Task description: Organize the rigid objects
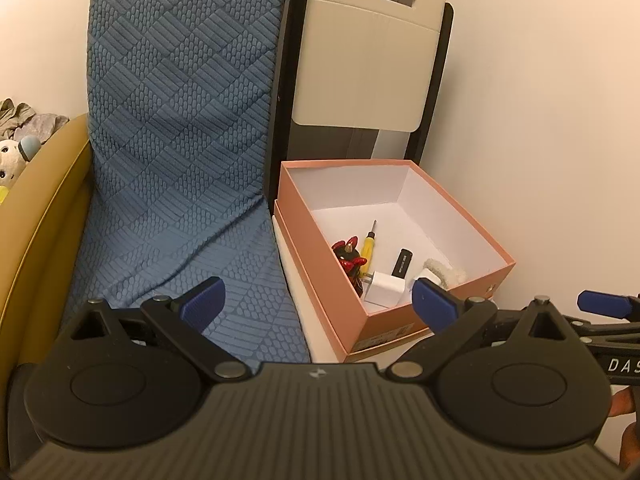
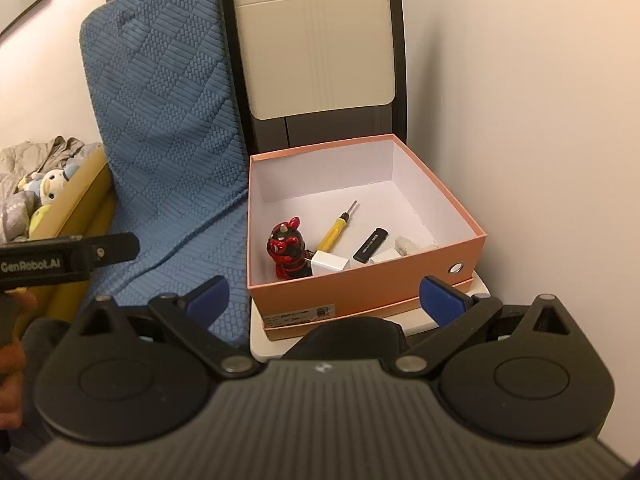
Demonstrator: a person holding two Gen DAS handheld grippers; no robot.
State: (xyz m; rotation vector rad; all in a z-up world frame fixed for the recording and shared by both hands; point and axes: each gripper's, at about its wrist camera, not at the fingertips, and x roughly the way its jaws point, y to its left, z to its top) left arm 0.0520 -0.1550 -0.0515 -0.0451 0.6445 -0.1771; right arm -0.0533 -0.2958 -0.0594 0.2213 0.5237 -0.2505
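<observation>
An open pink box point(image 1: 460, 208) point(image 2: 360, 292) with a white inside stands on a white ledge beside a blue cushion. In it lie a red-and-black figurine point(image 2: 289, 249) point(image 1: 349, 257), a yellow screwdriver point(image 2: 333, 232) point(image 1: 369, 242), a black stick point(image 2: 370, 245) point(image 1: 403, 262), a white charger plug point(image 2: 330, 262) point(image 1: 386, 288), a second white block point(image 2: 385, 257) and a pale fuzzy piece point(image 2: 408, 245) point(image 1: 444, 270). My left gripper point(image 1: 316, 306) is open and empty, low in front of the box. My right gripper point(image 2: 324, 300) is open and empty, just before the box's near wall.
The blue quilted cushion point(image 1: 180, 140) point(image 2: 160, 120) leans left of the box on a yellow seat point(image 1: 36, 208). A cream and black folded chair point(image 2: 316, 48) stands behind the box. A white wall point(image 2: 540, 120) closes the right side. Plush toys point(image 2: 44, 192) lie far left.
</observation>
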